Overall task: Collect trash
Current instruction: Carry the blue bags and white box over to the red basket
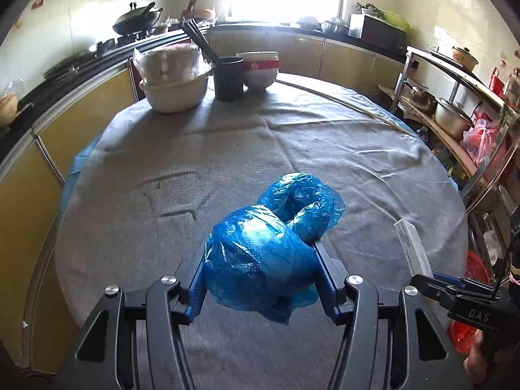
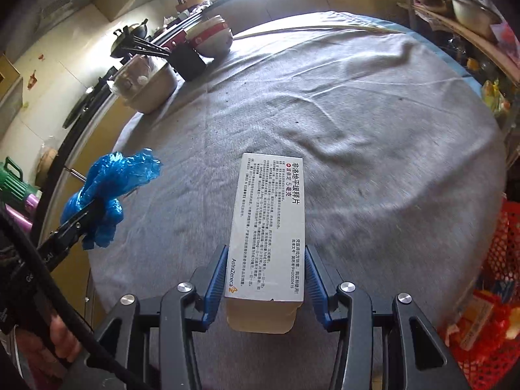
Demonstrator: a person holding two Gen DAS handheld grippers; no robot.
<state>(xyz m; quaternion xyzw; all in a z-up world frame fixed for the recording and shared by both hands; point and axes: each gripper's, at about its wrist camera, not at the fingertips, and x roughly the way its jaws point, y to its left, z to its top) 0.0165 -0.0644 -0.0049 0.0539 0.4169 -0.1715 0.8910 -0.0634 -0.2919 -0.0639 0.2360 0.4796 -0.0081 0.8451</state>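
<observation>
My left gripper (image 1: 260,260) is shut on a crumpled blue plastic bag (image 1: 273,240) and holds it above the grey tablecloth (image 1: 227,149). The bag bulges past the fingertips. It also shows in the right wrist view (image 2: 107,191), at the left, in the left gripper (image 2: 92,208). My right gripper (image 2: 266,260) is shut on a white medicine box (image 2: 269,221) with printed text, its open flap toward the camera. The box (image 1: 412,247) and right gripper (image 1: 429,276) show at the right edge of the left wrist view.
At the table's far side stand a white basin (image 1: 175,94) with a bagged item, a black cup (image 1: 229,78) with chopsticks and stacked red-and-white bowls (image 1: 260,68). A red mesh basket (image 2: 487,292) with trash is at the right. A shelf with pots (image 1: 451,120) stands right.
</observation>
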